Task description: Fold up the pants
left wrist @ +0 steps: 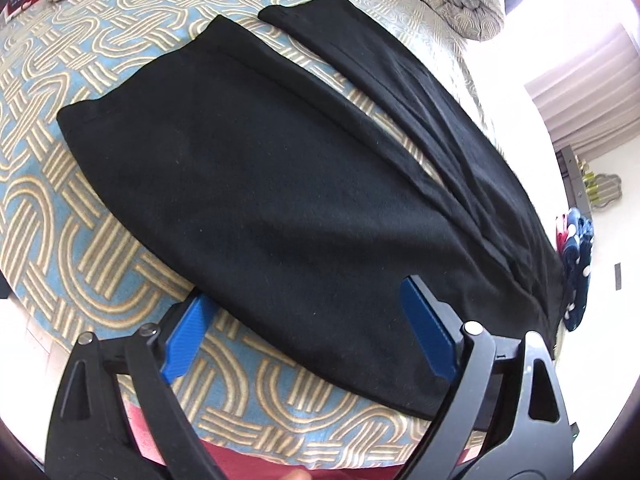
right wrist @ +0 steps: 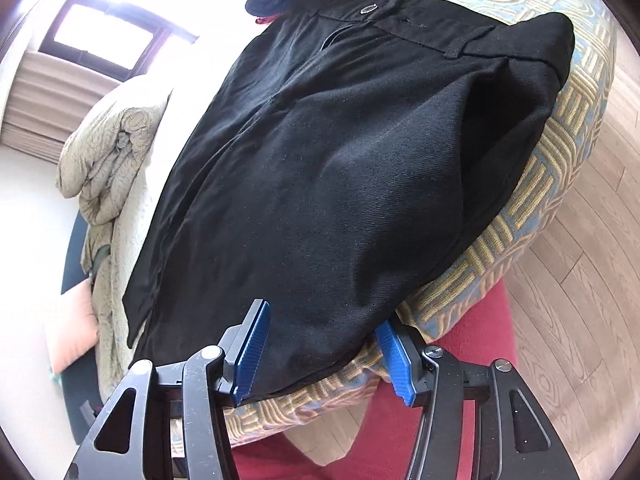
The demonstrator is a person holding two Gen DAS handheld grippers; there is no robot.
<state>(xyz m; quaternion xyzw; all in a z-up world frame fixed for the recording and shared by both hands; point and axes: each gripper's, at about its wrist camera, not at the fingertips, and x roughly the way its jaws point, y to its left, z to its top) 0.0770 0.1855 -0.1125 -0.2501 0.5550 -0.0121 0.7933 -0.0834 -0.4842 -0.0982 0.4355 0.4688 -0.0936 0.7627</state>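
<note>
Black pants (left wrist: pixel 280 184) lie spread flat on a bed with a blue-and-gold patterned cover (left wrist: pixel 80 240). In the left wrist view both legs run away from me, parted in a V. My left gripper (left wrist: pixel 308 320) is open, its blue fingers straddling the near edge of one leg. In the right wrist view the pants (right wrist: pixel 360 168) show their waistband and button at the far end. My right gripper (right wrist: pixel 324 344) is open over the near edge of the fabric, one blue finger (right wrist: pixel 252 352) on top, the other (right wrist: pixel 396 360) below at the bed edge.
A bunched beige quilt (right wrist: pixel 108 152) lies along the far side of the bed. A navy polka-dot cloth (left wrist: pixel 576 272) sits by the waistband. A red garment (right wrist: pixel 460 320) is below the bed edge, over wood flooring (right wrist: pixel 580 280). Curtains and a window are beyond.
</note>
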